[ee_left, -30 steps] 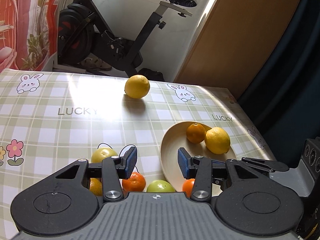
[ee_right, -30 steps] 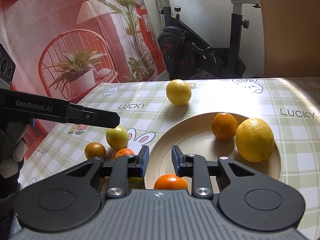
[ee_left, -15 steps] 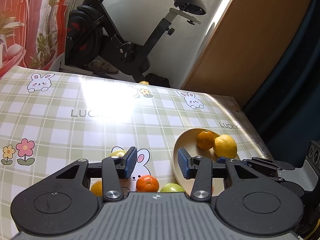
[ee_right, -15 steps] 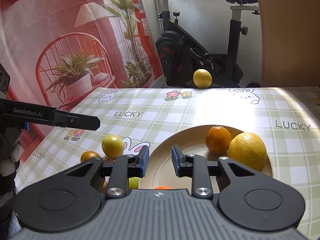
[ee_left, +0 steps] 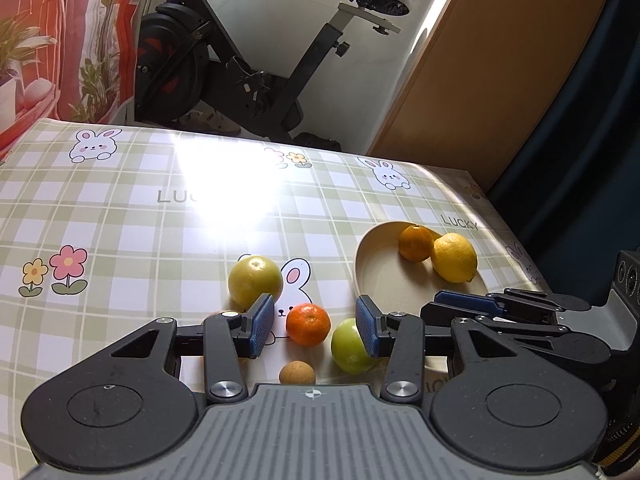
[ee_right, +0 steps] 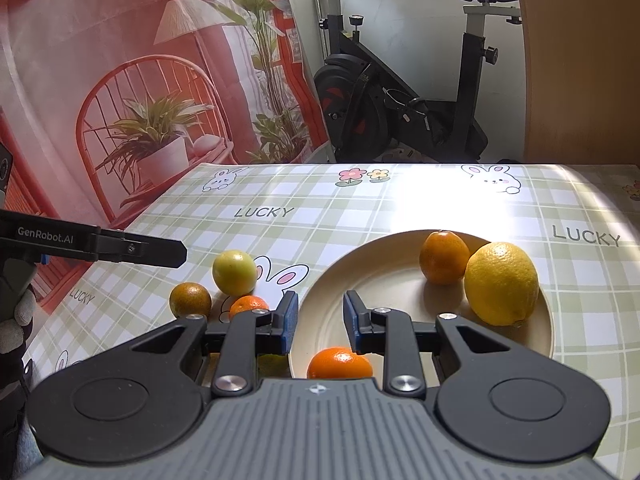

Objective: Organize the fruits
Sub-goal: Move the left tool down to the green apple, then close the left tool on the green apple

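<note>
A beige plate [ee_right: 380, 272] holds an orange [ee_right: 443, 257], a lemon [ee_right: 501, 283] and a mandarin [ee_right: 340, 363] at its near rim. The plate also shows in the left wrist view [ee_left: 380, 276]. On the cloth left of it lie a yellow-green apple [ee_left: 255, 281], a mandarin [ee_left: 308, 324], a green fruit [ee_left: 351, 346], a small brown fruit [ee_left: 297, 373] and a dark orange [ee_right: 190, 300]. My left gripper [ee_left: 315, 326] is open and empty above the mandarin. My right gripper [ee_right: 318, 318] is open and empty over the plate's near edge.
The table [ee_left: 120, 216] has a green checked cloth with rabbits and flowers. An exercise bike [ee_left: 240, 68] stands behind the far edge. A red printed curtain [ee_right: 120, 80] hangs at the left. A wooden panel [ee_left: 480, 80] is at the back right.
A yellow fruit that lay at the far middle of the table rolled to the far edge and is gone from view. Both grippers have drawn back and risen a little.
</note>
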